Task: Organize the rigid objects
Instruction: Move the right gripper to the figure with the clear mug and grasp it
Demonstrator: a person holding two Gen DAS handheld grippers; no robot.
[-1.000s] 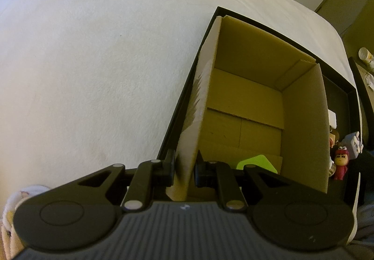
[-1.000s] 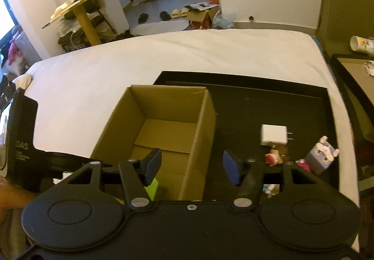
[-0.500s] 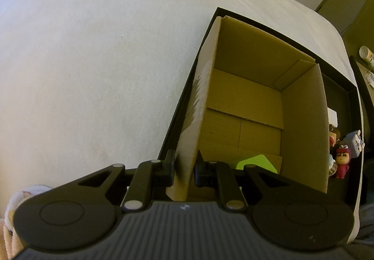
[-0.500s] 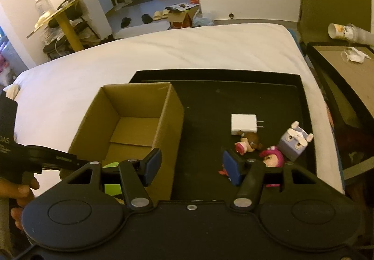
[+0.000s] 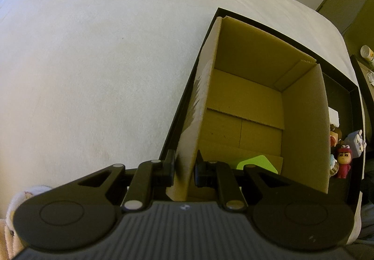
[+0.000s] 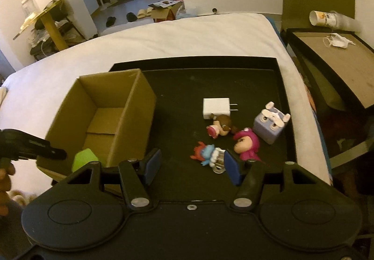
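Note:
An open cardboard box (image 5: 247, 105) (image 6: 112, 115) stands on the left side of a black tray (image 6: 233, 77) on a white bed. My left gripper (image 5: 184, 164) is shut on the box's near left wall. A green object (image 5: 257, 164) (image 6: 83, 160) lies inside the box. My right gripper (image 6: 190, 166) is open and empty above the tray, just short of a small blue-and-orange figure (image 6: 206, 153). A pink figure (image 6: 246, 145), a brown-haired figure (image 6: 221, 126), a white charger (image 6: 216, 108) and a lilac cube toy (image 6: 270, 123) lie beyond.
The white bed (image 5: 93, 61) stretches left of the tray. A dark side table (image 6: 332, 54) with a tipped paper cup (image 6: 327, 19) stands right of the bed. A room with a yellow table (image 6: 46, 19) lies behind.
My right gripper has swung right from over the box to over the toys on the tray. My left gripper keeps its hold on the box wall.

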